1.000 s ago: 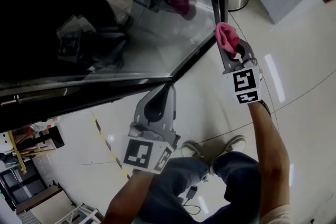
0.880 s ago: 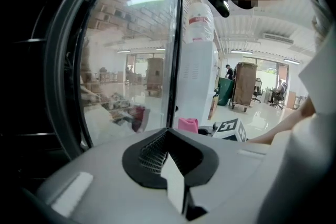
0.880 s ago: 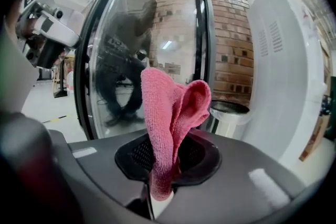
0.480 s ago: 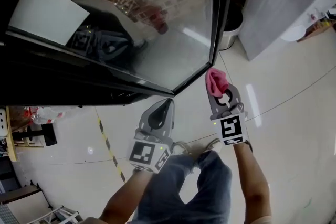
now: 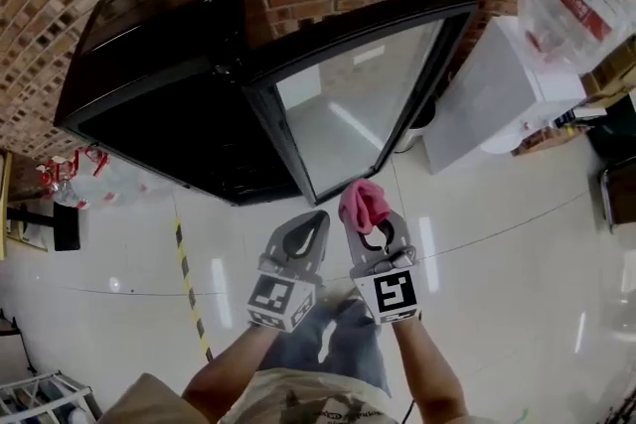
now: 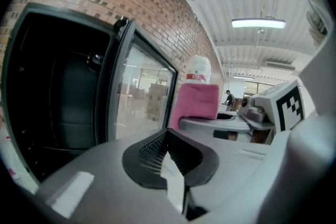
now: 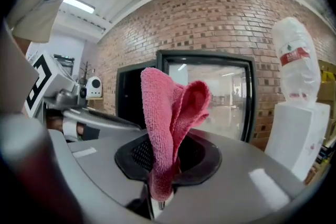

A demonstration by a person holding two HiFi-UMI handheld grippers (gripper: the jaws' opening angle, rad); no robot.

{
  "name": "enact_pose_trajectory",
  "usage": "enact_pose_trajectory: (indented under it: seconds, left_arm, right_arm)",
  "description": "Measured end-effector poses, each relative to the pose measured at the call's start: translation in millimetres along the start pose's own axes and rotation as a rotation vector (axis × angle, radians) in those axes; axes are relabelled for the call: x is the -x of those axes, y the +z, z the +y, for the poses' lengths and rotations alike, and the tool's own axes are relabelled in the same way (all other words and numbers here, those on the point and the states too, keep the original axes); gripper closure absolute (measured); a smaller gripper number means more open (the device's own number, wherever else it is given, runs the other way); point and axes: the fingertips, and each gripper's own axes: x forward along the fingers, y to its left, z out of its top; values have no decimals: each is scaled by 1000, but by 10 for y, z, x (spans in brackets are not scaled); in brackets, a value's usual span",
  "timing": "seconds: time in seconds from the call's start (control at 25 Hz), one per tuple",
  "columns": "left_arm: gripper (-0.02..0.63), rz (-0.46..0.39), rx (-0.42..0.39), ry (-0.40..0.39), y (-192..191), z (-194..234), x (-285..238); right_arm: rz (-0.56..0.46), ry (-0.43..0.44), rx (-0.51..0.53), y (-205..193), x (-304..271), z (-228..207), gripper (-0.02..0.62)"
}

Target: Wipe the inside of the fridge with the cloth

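Right gripper (image 5: pixel 368 218) clenched on the pink cloth (image 5: pixel 362 201); the cloth is folded and sticks up past the jaws. Left gripper (image 5: pixel 316 217) closed with nothing between the jaws, just beside the right. Both are over the floor (image 5: pixel 497 243), outside the fridge (image 5: pixel 159 104). The door (image 5: pixel 363 94) is wide open, with the cloth near its lower corner.

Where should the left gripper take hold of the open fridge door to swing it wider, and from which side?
Likely the door by its black frame at the free edge, opposite the hinge, not the glass. No handle shows, and that edge stands clear of the fridge. Bring the left gripper from beyond that edge, fingers straddling the frame.
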Motion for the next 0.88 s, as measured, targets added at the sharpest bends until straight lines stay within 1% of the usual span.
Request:
enact_pose_trajectory:
  seconds: [0.16,0.24,0.4,0.56,0.64,0.72,0.88]
  left_arm:
    - [621,-32,6,24,356,22,535]
    - [624,-68,1,44,583,75,774]
    - [624,-169,-27,137,1048,294,1241]
    - [624,-244,-27,255,1314,519,1652]
    - [624,-269,-28,298,1391,608,1808]
    - [624,-285,-26,321,1455,648,1931]
    - [624,-295,-30,341,1529,669,2111]
  right_arm:
    - [-36,53,-20,595,106,610,531]
    - [-51,75,-29,860,137,859,532]
    - [-76,107,-15,1298,157,1246,532]
    - [-44,131,19,1459,171,1518,532]
    - [-49,149,35,1524,167,1633,532]
    - [-53,167,46,1551,164,1737,532]
    - [-36,197,62,1501,127,1921,534]
